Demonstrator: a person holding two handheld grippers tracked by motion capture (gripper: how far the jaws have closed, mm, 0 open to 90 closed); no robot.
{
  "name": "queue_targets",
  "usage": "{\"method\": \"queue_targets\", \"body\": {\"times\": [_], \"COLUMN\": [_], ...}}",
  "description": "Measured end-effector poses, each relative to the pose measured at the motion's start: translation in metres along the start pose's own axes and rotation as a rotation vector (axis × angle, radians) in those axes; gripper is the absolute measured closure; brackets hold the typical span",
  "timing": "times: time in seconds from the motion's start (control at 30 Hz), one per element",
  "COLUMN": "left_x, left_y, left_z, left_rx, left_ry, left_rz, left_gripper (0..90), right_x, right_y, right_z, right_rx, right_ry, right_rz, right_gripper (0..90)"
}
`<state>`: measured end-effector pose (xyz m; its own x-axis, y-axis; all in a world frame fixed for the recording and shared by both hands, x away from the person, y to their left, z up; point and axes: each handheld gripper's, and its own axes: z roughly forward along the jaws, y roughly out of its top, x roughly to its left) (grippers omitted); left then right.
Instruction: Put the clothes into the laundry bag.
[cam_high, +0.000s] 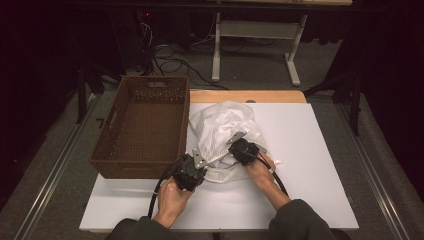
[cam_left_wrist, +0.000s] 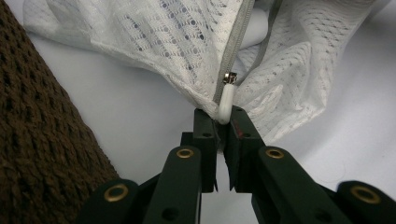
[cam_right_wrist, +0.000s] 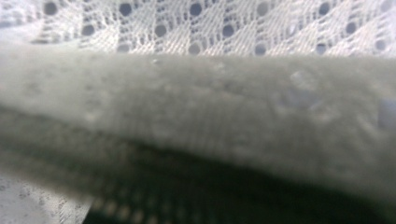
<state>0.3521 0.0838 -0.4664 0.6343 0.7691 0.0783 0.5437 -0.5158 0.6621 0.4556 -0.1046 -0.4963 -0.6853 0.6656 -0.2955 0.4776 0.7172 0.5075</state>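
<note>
White zipper pull (cam_left_wrist: 227, 103) pinched in closed left gripper (cam_left_wrist: 223, 122); right gripper (cam_high: 243, 150) closed on mesh bag (cam_high: 220, 127)

Basket (cam_high: 142, 125) blocks left; table (cam_high: 310, 150) open right.

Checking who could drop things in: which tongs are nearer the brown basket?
Left. The left tongs sit just off the brown basket's near right corner, pinching the mesh bag's zipper pull; the right tongs are farther right on the bag.
</note>
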Motion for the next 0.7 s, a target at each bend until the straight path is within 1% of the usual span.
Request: {"method": "queue_targets", "body": {"times": [0.03,0.07,0.13,0.17,0.2,0.23,0.27,0.37,0.43,0.57,0.63,0.7], "left_x": [0.000,0.000,0.001,0.001,0.001,0.001,0.000,0.000,0.000,0.004,0.005,0.005], "left_y": [0.000,0.000,0.000,0.000,0.000,0.000,0.000,-0.001,-0.001,-0.002,-0.002,-0.002], "left_z": [0.000,0.000,0.001,0.001,0.001,0.001,0.000,-0.002,-0.004,-0.007,-0.010,-0.012], "left_rx": [-0.003,-0.005,-0.009,-0.009,-0.009,-0.008,-0.009,-0.015,-0.018,-0.034,-0.045,-0.055], "left_ry": [-0.002,-0.007,-0.026,-0.033,-0.031,-0.019,-0.015,-0.025,-0.032,-0.057,-0.055,-0.044], "left_rz": [-0.002,-0.003,-0.018,-0.028,-0.033,-0.033,-0.035,-0.045,-0.053,-0.085,-0.089,-0.091], "left_gripper": [83.1,82.9,81.8,80.7,79.5,78.0,77.1,76.7,76.8,76.9,76.8,76.7], "right_x": [0.002,0.004,0.008,0.010,0.011,0.012,0.012,0.011,0.011,0.012,0.012,0.012], "right_y": [-0.001,-0.002,-0.006,-0.009,-0.011,-0.013,-0.015,-0.021,-0.021,-0.020,-0.020,-0.020], "right_z": [0.000,-0.003,-0.010,-0.013,-0.015,-0.017,-0.018,-0.017,-0.017,-0.017,-0.017,-0.017], "right_rx": [-0.012,-0.003,-0.012,-0.014,-0.015,-0.004,-0.007,-0.005,-0.005,0.000,-0.001,-0.001], "right_ry": [-0.003,0.009,0.016,0.026,0.038,0.044,0.051,0.048,0.055,0.045,0.044,0.050], "right_rz": [-0.005,-0.018,-0.050,-0.057,-0.055,-0.065,-0.072,-0.071,-0.065,-0.079,-0.080,-0.077], "right_gripper": [87.5,85.6,82.4,81.6,81.2,80.9,80.7,80.6,80.6,80.7,80.7,80.7]}}
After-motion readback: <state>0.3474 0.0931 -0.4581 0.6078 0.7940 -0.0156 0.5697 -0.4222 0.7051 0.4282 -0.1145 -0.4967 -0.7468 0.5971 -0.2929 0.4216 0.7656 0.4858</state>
